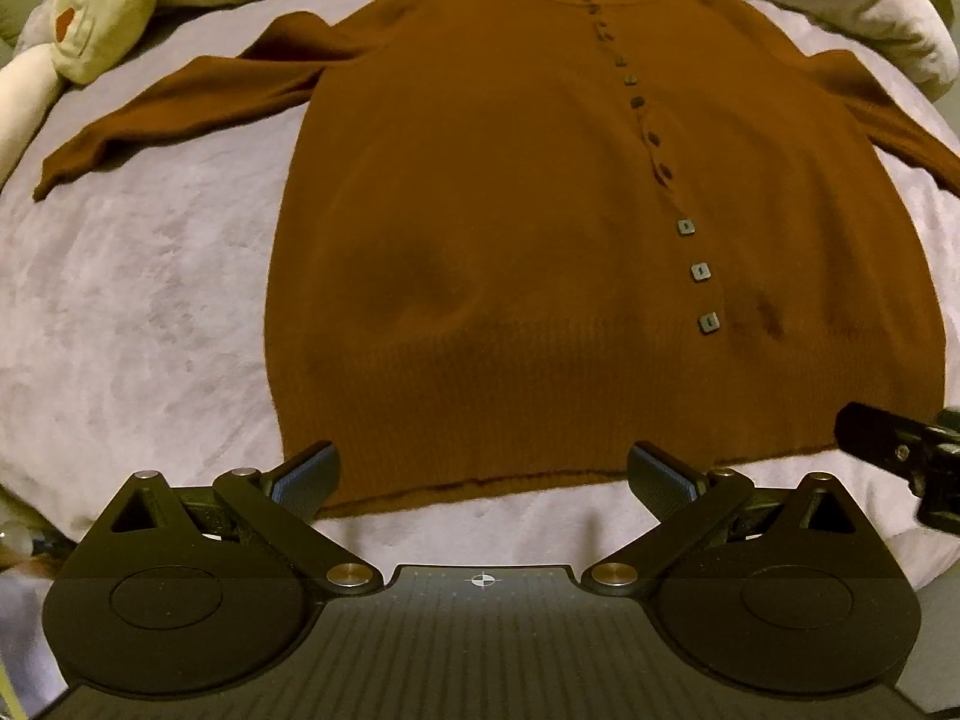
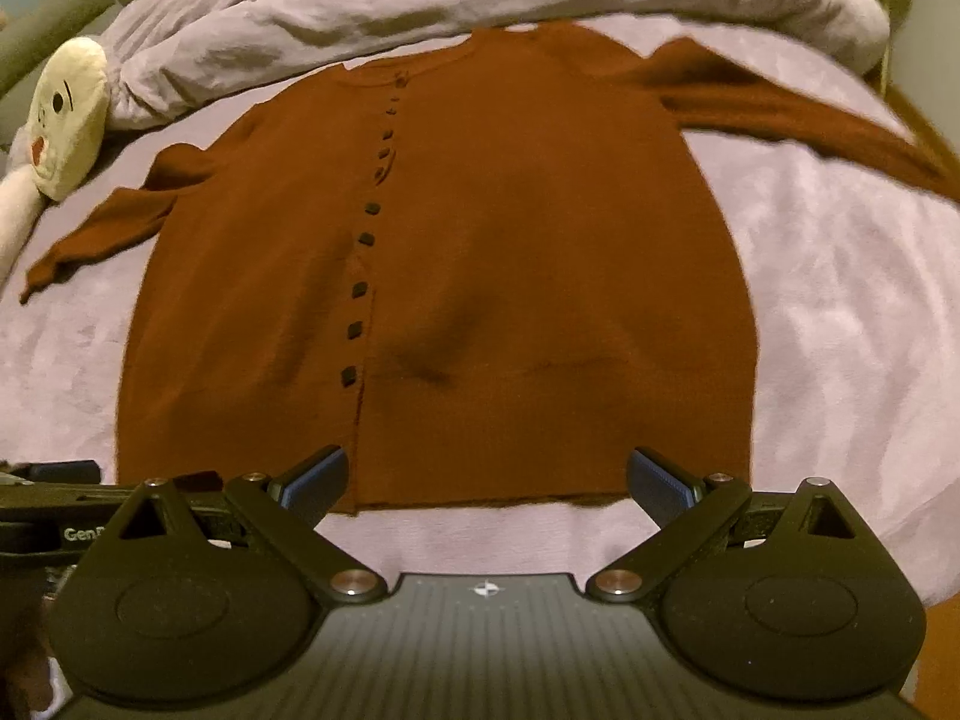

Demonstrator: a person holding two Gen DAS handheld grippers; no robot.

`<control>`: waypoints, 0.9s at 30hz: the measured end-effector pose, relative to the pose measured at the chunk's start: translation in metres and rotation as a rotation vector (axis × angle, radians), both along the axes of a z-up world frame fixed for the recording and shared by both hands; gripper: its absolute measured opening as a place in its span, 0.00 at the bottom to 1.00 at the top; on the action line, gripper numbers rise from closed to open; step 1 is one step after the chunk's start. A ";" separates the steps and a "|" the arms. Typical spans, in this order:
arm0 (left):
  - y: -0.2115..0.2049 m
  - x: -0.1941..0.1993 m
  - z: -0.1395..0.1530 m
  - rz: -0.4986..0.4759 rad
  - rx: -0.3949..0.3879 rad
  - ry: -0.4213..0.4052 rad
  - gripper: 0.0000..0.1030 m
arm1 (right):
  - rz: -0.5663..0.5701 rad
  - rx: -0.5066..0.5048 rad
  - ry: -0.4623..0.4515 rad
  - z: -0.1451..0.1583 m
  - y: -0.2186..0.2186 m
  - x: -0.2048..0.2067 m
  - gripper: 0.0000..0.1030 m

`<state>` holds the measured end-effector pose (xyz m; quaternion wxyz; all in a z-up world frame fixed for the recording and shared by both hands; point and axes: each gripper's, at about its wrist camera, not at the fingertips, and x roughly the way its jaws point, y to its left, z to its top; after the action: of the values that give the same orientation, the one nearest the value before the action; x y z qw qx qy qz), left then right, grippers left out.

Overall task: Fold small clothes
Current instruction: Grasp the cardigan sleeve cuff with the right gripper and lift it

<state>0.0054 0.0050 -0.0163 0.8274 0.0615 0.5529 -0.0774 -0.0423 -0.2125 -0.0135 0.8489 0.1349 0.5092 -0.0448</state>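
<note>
Cardigan (image 1: 540, 192), rust-brown knit, buttoned front — spread flat, face up, across the middle of the bed (image 1: 150, 300), collar toward the far edge, hem at the near edge. Both sleeves spread outward to the bed's left and right sides.

Left gripper (image 1: 483, 477) — jaws spread wide, nothing held, poised just at the hem, left of the button line.

Right gripper (image 2: 486, 477) — jaws spread wide, nothing held, at the hem right of the button line.

Duvet (image 2: 420, 6), pale lilac, bunched along the far edge.

Plush toy (image 1: 102, 6), cream, painted face, far-left corner.
</note>
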 end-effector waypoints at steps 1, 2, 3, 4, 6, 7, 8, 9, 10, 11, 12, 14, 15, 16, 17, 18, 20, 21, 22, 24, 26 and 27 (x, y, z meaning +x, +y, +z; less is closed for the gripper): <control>0.000 0.000 0.000 0.001 -0.007 -0.003 1.00 | -0.009 0.056 0.004 -0.002 -0.006 0.000 0.96; -0.001 0.001 -0.001 0.002 -0.012 -0.004 1.00 | -0.026 0.159 0.004 -0.006 -0.016 0.000 0.96; -0.001 0.002 -0.002 0.001 -0.014 -0.003 1.00 | -0.043 0.243 -0.004 -0.009 -0.023 -0.001 0.96; -0.002 0.004 -0.002 -0.001 -0.015 -0.003 1.00 | -0.082 0.367 -0.044 -0.014 -0.037 -0.004 0.96; -0.004 0.008 -0.003 0.001 -0.012 -0.009 1.00 | -0.174 0.507 -0.202 -0.017 -0.060 -0.017 0.96; -0.005 0.009 -0.004 0.004 -0.013 -0.013 1.00 | -0.216 0.540 -0.297 -0.018 -0.071 -0.024 0.96; -0.006 0.012 -0.004 0.006 -0.017 -0.018 1.00 | -0.249 0.556 -0.374 -0.019 -0.083 -0.028 0.96; -0.007 0.014 -0.005 0.009 -0.021 -0.022 1.00 | -0.265 0.569 -0.404 -0.022 -0.092 -0.029 0.96; -0.009 0.017 -0.006 0.014 -0.026 -0.030 1.00 | -0.263 0.593 -0.385 -0.027 -0.103 -0.025 0.96; -0.011 0.020 -0.006 0.017 -0.032 -0.042 1.00 | -0.258 0.613 -0.333 -0.033 -0.115 -0.017 0.96; -0.012 0.023 -0.007 0.019 -0.038 -0.057 1.00 | -0.265 0.612 -0.303 -0.038 -0.126 -0.013 0.96; -0.017 0.033 -0.009 0.031 -0.044 -0.099 1.00 | -0.320 0.573 -0.329 -0.042 -0.151 -0.010 0.96; -0.018 0.038 -0.010 0.039 -0.045 -0.107 1.00 | -0.370 0.564 -0.358 -0.044 -0.166 -0.009 0.96; -0.020 0.045 -0.013 0.053 -0.045 -0.108 1.00 | -0.408 0.569 -0.375 -0.047 -0.179 -0.008 0.96; -0.021 0.053 -0.017 0.072 -0.045 -0.101 1.00 | -0.455 0.584 -0.398 -0.050 -0.198 -0.006 0.96; -0.023 0.062 -0.021 0.097 -0.046 -0.087 1.00 | -0.500 0.598 -0.417 -0.054 -0.214 -0.005 0.96; -0.024 0.077 -0.025 0.138 -0.063 -0.076 1.00 | -0.618 0.650 -0.467 -0.063 -0.257 -0.002 0.96; -0.024 0.083 -0.026 0.153 -0.067 -0.075 1.00 | -0.663 0.669 -0.493 -0.065 -0.273 -0.001 0.96; -0.025 0.088 -0.026 0.166 -0.067 -0.079 1.00 | -0.723 0.678 -0.528 -0.069 -0.294 -0.001 0.95; -0.028 0.093 -0.026 0.183 -0.049 -0.120 1.00 | -0.809 0.662 -0.577 -0.075 -0.325 0.000 0.92; -0.033 0.096 -0.027 0.170 -0.012 -0.157 1.00 | -0.895 0.641 -0.593 -0.087 -0.355 0.003 0.83; -0.038 0.097 -0.030 0.148 0.016 -0.176 1.00 | -0.935 0.636 -0.589 -0.093 -0.370 0.005 0.72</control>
<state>0.1025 -0.0332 -0.0459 0.8755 0.0338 0.4820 -0.0058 -0.0372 -0.5822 -0.1063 0.7625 0.5950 0.1302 -0.2181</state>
